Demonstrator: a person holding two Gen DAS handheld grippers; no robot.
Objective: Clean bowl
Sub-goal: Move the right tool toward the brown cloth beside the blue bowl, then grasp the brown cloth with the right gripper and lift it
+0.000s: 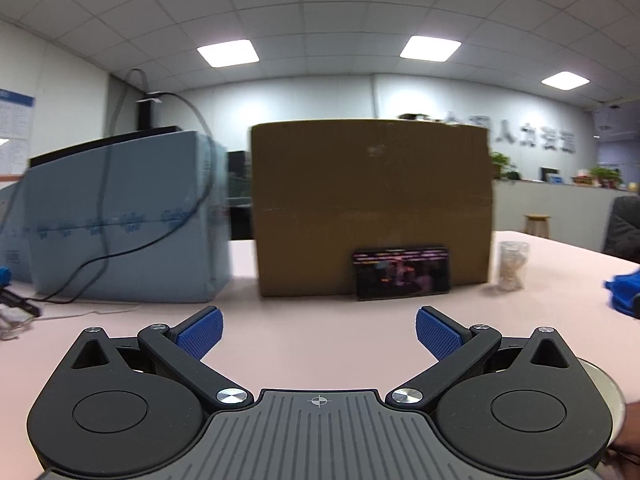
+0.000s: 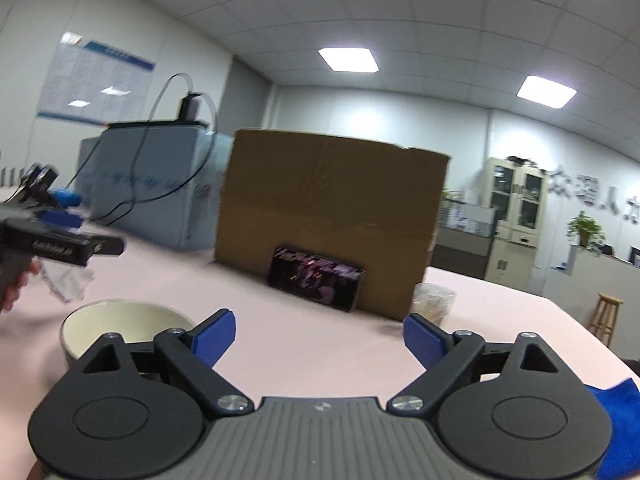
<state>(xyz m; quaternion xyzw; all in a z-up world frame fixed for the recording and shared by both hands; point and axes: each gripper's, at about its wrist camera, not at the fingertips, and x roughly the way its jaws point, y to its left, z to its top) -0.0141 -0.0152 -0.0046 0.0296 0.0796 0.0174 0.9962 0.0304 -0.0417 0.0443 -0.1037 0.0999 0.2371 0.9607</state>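
A cream bowl (image 2: 120, 320) stands on the pink table (image 2: 304, 320), just left of and below my right gripper (image 2: 318, 334). That gripper is open with nothing between its blue pads (image 2: 214, 334). A blue cloth (image 2: 616, 416) lies at its lower right. My left gripper (image 1: 318, 328) is open too and holds nothing, pointing at the cardboard box. In the left wrist view only a sliver of the bowl's rim (image 1: 602, 376) shows at the lower right, and the blue cloth (image 1: 622, 292) lies at the right edge. A hand (image 2: 14, 284) grips the left gripper's handle at the far left.
A big cardboard box (image 1: 372, 204) stands ahead with a lit phone (image 1: 402, 272) leaning on it. A clear cup (image 1: 512, 264) is to its right, a pale blue box (image 1: 128, 220) with black cables to its left. Crumpled clear plastic (image 2: 68, 280) lies beyond the bowl.
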